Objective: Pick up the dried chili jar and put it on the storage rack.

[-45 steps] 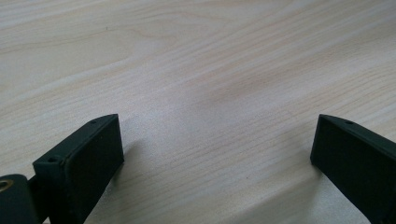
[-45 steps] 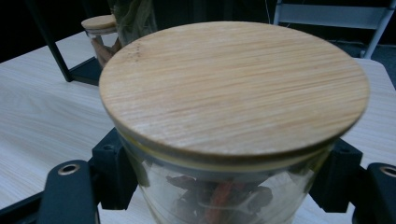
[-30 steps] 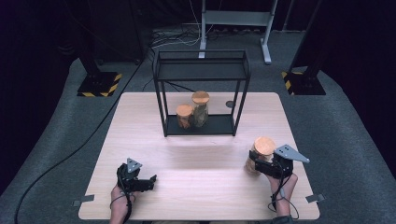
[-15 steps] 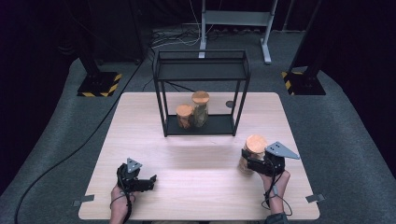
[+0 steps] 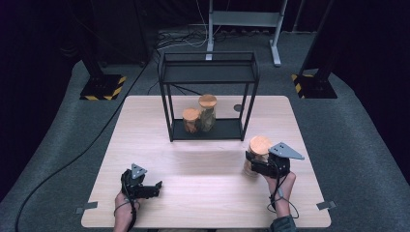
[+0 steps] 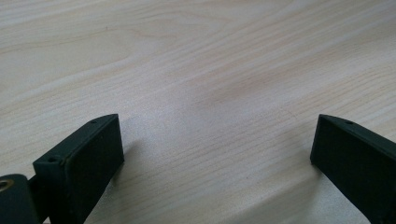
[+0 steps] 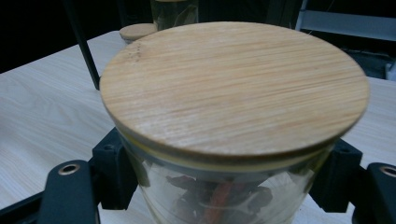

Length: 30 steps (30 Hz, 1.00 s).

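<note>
Since a second ago the right tool (image 5: 255, 162) has carried its glass jar with the bamboo lid (image 5: 259, 146) leftward, toward the middle of the tabletop (image 5: 203, 188). Left tool (image 5: 145, 189) hasn't budged: jaws wide open, empty. Right tool's clamped on the jar's glass just under the lid, jar upright. The black wire rack (image 5: 209, 77), holding two other jars (image 5: 199, 115), sits ahead and left of it, so the right hand's nearer.

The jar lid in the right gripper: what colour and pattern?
Light tan bamboo with fine straight grain; the lid shows best in the right gripper view.
</note>
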Tool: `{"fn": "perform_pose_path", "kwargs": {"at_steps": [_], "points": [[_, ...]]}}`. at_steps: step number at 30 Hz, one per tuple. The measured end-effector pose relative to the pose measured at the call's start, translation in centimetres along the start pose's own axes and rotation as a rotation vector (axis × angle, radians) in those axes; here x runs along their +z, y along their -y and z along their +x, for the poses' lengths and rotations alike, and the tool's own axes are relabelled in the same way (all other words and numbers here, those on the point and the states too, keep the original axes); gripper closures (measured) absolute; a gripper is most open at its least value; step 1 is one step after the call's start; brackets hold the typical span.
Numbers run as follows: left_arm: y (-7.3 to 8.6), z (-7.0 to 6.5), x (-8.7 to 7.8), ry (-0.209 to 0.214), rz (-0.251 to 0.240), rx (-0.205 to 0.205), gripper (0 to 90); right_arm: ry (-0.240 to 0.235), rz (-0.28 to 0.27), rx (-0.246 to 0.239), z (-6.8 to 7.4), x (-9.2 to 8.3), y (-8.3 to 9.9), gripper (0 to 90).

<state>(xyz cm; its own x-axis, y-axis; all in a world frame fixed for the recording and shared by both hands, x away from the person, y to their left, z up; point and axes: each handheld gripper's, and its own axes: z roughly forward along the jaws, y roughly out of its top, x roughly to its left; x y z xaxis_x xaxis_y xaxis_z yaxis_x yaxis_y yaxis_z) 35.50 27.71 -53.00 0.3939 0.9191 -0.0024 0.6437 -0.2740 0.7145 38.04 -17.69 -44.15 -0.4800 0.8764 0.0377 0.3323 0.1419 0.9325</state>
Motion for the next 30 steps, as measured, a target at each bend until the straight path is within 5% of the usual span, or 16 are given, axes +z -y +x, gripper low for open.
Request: {"fn": "perform_pose_path", "kwargs": {"at_steps": [30], "points": [[0.0, 0.0, 0.0, 0.0, 0.0, 0.001, 2.0, -0.018, 0.002, -0.018, 0.6, 2.1, -1.9, 23.8]]}}
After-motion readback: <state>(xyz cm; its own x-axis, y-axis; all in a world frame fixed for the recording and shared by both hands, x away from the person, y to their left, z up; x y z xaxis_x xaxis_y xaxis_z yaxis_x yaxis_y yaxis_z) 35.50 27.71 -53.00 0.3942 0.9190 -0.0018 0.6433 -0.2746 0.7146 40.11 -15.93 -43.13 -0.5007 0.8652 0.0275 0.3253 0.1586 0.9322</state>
